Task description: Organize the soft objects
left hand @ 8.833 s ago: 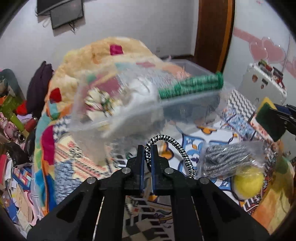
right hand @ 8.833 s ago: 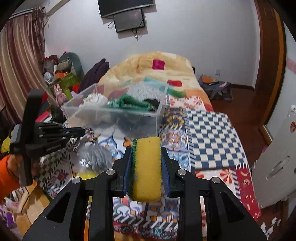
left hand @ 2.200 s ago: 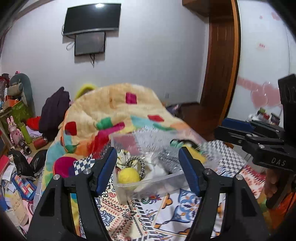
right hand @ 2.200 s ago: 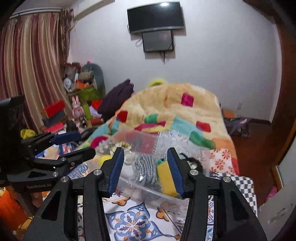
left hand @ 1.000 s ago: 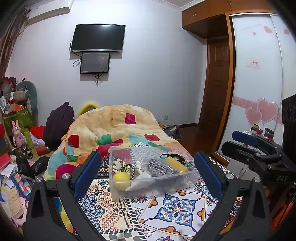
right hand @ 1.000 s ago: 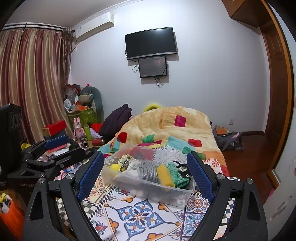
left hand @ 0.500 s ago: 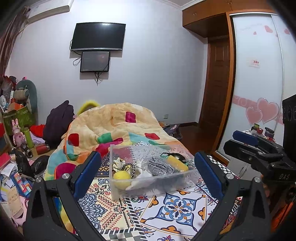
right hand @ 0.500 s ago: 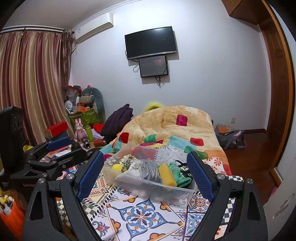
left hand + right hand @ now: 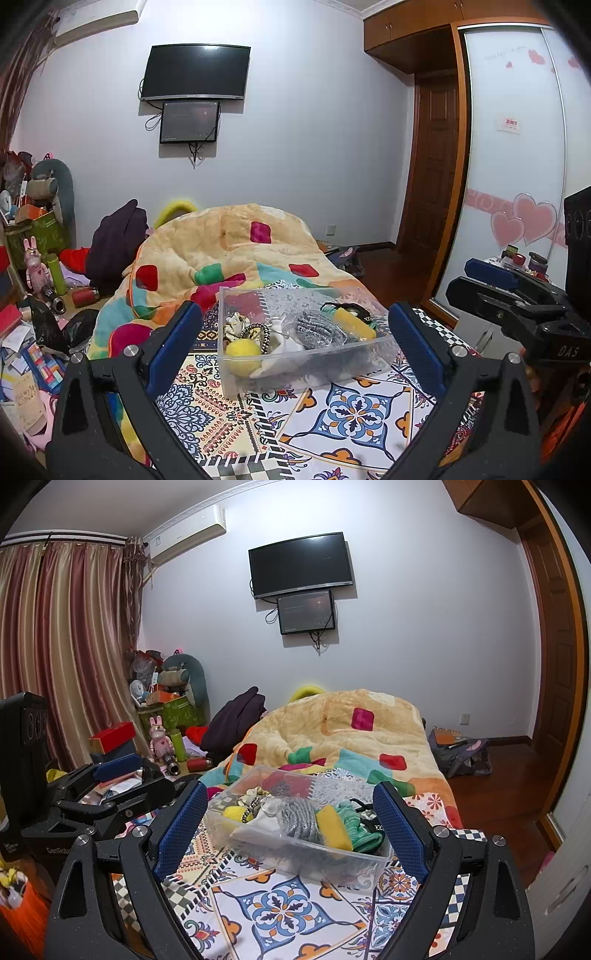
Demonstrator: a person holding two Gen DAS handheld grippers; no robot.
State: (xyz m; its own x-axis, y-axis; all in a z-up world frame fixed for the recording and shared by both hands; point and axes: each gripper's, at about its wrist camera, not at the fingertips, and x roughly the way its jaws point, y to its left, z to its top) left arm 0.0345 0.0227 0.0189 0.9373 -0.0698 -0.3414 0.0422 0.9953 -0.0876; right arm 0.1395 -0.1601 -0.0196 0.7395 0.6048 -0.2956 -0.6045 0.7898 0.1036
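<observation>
A: Surroundings? Two screens on the far wall [image 9: 295, 110]; crumpled patchwork quilt [image 9: 229, 251] heaped on the bed behind the bin. Clutter on the floor by the bed's left edge.

B: Nothing between either tool and the clear plastic bin [image 9: 295, 354]. It sits mid-bed on the patterned cover [image 9: 343, 413], framed between the fingers in both views, well apart from them.

A: Left hand-held gripper [image 9: 295, 347] released, jaws wide, empty. Right hand-held gripper [image 9: 291, 827] the same.

B: Bin contents, counted: one yellow ball [image 9: 242, 354], one braided cord [image 9: 258, 334], one grey knit bundle [image 9: 298, 818], one yellow sponge [image 9: 334, 832], one green cloth [image 9: 360, 830]. White items beside the ball, unclear.
</observation>
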